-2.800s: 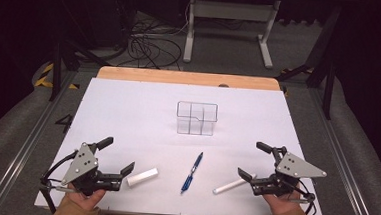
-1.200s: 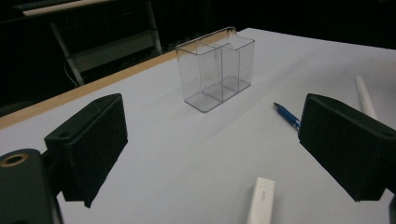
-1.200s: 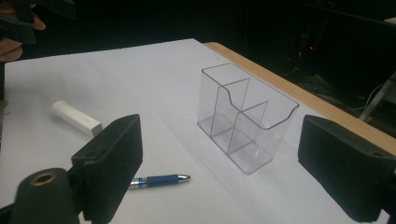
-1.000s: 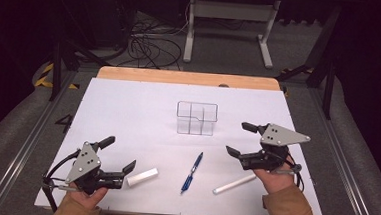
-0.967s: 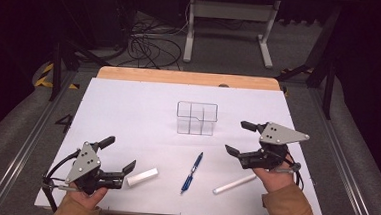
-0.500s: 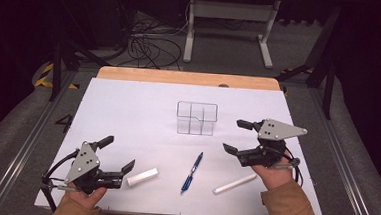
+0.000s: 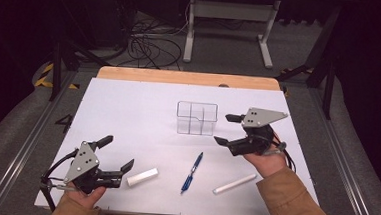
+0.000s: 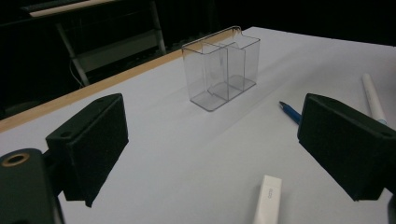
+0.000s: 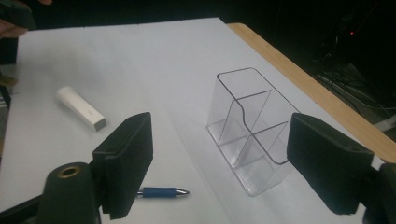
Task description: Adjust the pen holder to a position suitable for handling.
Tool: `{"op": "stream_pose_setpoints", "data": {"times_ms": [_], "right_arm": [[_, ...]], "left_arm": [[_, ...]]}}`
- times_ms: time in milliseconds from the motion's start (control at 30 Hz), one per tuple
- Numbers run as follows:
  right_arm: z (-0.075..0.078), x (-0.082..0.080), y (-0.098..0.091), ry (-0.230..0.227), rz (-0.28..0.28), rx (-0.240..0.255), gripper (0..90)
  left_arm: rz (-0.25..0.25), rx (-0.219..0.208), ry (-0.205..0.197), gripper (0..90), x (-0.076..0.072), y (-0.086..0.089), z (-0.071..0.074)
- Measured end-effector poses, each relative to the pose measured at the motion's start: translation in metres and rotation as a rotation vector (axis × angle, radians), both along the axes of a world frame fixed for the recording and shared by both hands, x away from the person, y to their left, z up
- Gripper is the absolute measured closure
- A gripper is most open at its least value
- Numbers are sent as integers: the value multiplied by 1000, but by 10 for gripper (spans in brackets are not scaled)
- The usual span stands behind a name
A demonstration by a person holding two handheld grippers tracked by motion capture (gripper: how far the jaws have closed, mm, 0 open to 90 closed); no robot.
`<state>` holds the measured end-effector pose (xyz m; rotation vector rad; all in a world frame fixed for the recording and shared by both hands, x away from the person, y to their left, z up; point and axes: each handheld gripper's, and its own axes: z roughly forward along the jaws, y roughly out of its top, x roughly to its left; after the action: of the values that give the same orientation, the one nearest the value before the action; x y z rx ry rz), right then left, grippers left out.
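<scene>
High view: the right gripper point(image 7: 228, 129) is being held just beside the right wall of the clear organizer point(image 7: 197, 119), which is standing upright near the middle of the white table point(image 7: 128, 113), and nothing is being gripped. Its jaws have just been closing somewhat, yet they are being kept apart with only air between them. In the right gripper view the organizer point(image 9: 250, 130) is being seen ahead and slightly toward the far jaw, its long axis running across the line of the jaws and its dividers standing upright, so the coming move is being judged as a short advance toward its nearest wall. The right hand is being placed much nearer to it than the left. The left gripper point(image 7: 115, 155) is being kept low at the near left of the table, its jaws also apart and empty, with the short white block point(image 7: 142, 176) lying just beside its tip. The blue pen point(image 7: 192, 172) is lying between the two hands, pointing roughly toward the organizer, and the long white stick point(image 7: 234, 184) is lying near the person's right sleeve point(image 7: 288, 198), well apart from the open jaws above it.
</scene>
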<state>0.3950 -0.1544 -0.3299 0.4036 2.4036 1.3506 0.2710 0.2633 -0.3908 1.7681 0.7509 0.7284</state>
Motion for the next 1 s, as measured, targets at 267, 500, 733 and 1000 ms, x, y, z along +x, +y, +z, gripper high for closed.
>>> {"op": "stream_pose_setpoints", "data": {"times_ms": [267, 500, 733, 1000], "right_arm": [[-4, 18, 19, 21, 8, -89, 280], [-6, 30, 29, 28, 12, -122, 301], [-8, 42, 42, 38, 11, -178, 367], [-16, 57, 55, 60, 16, -226, 401]], "left_arm": [[-1, 5, 1, 95, 0, 0, 0], [-2, 5, 2, 95, 1, 1, 0], [-4, 0, 6, 95, 1, 0, -1], [-3, -3, 10, 95, 2, 1, -2]]}}
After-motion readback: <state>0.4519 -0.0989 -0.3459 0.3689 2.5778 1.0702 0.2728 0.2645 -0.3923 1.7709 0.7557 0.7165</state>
